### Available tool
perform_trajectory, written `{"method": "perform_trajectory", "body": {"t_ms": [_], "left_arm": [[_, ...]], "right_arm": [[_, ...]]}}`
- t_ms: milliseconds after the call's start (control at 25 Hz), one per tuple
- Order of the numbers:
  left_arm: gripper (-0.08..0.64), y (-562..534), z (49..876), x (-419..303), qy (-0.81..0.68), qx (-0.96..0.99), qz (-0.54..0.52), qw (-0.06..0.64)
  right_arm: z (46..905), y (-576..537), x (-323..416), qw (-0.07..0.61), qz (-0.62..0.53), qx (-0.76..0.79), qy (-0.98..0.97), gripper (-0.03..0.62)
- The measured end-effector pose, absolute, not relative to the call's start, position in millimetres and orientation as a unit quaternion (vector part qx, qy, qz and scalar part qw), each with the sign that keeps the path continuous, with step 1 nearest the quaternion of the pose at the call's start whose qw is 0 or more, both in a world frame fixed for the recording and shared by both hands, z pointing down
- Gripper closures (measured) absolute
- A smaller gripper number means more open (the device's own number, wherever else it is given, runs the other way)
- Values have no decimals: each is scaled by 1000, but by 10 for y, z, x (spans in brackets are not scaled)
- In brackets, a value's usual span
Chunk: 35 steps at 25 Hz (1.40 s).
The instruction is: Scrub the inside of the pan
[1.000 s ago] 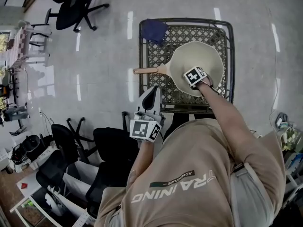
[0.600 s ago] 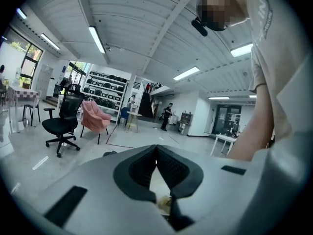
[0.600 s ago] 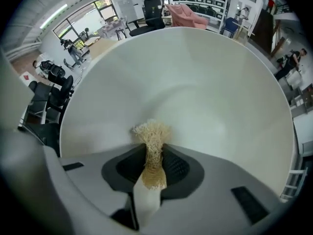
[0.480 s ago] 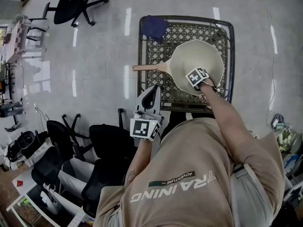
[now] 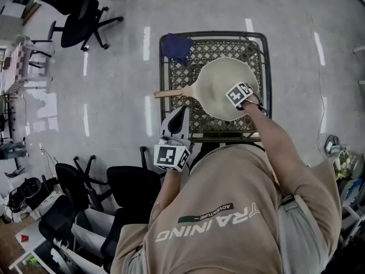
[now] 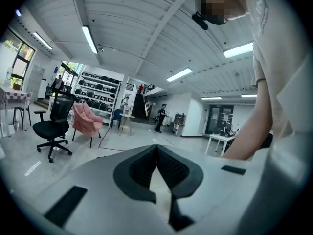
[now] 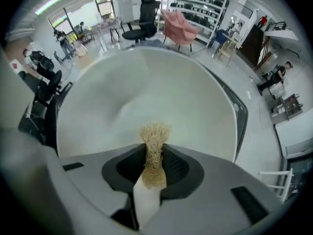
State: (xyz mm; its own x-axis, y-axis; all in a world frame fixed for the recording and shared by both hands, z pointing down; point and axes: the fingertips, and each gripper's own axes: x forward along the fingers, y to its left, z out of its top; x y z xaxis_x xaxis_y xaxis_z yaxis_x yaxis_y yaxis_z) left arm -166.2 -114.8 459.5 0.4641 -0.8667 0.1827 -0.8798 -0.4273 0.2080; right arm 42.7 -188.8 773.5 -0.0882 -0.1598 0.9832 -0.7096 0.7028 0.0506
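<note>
Right gripper jaws tight on fibrous scrubber in pan; left gripper jaws together

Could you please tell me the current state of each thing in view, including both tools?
pan: upright on the lattice table, handle pointing left in the head view.
fibre scrubber: clamped in the right tool, tuft over the pan's inside; contact unclear.
right tool: shut on the fibre scrubber, pointing down into the pan.
left tool: shut, empty, held off the table's near edge.
blue cloth: crumpled on the table's far left corner.
</note>
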Motion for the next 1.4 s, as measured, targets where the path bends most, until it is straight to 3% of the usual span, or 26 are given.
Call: {"method": "perform_trajectory", "body": {"t_ms": [320, 680, 960, 1400], "left_arm": [[541, -1276, 4490, -1470, -462, 877, 14, 127], [541, -1361, 4678, -1117, -383, 913, 35, 138], [541, -1390, 4596, -824, -390, 910, 25, 141], [541, -808, 4616, -716, -480, 864, 79, 132]], "right_arm": [[6659, -1669, 418, 413, 218, 338, -817, 488], [5987, -995, 899, 332, 238, 427, -807, 488], [6387, -506, 1482, 327, 308, 457, -768, 488], [7361, -236, 1771, 372, 371, 382, -761, 488]]}}
